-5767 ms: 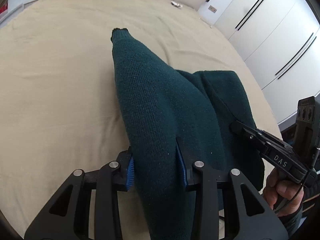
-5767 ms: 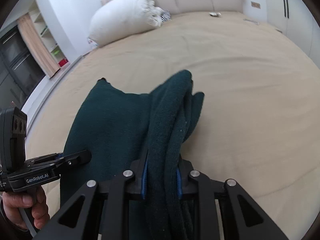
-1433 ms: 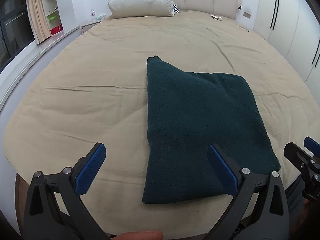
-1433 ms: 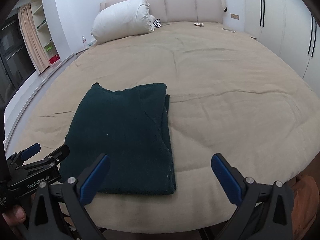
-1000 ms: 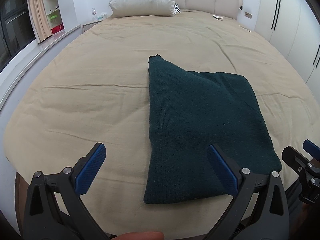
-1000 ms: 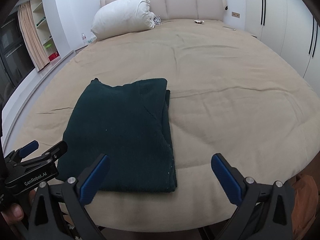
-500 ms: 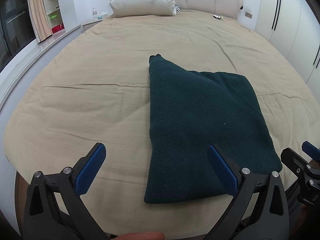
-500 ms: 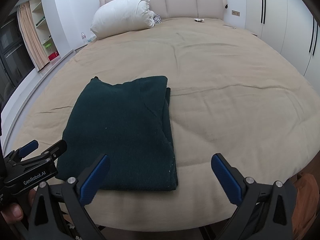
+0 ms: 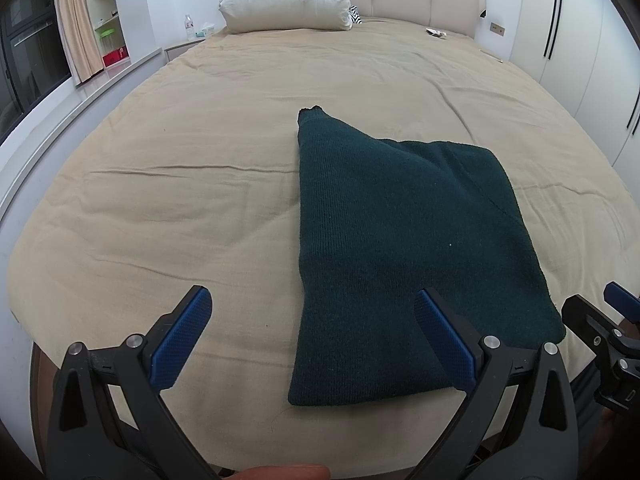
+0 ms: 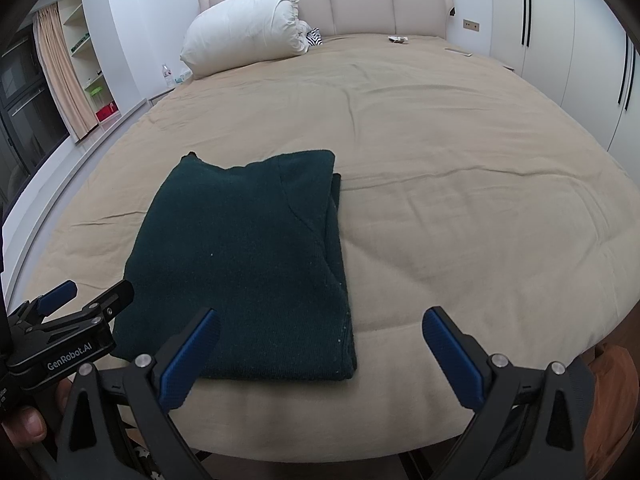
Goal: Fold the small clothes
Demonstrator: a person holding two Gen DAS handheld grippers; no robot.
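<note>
On the beige bed (image 9: 200,184), a folded green sweater (image 9: 400,240) lies beyond both spread grippers.

Bare beige bedspread (image 9: 168,184) lies open to the left of the folded dark green sweater (image 9: 400,240), and likewise to its right and beyond it toward the headboard. The only bulky obstacle, a white pillow (image 10: 244,28), sits far off at the head end. Both grippers, the left gripper (image 9: 312,336) and right gripper (image 10: 320,352), hang spread wide at the near edge, touching nothing.
</note>
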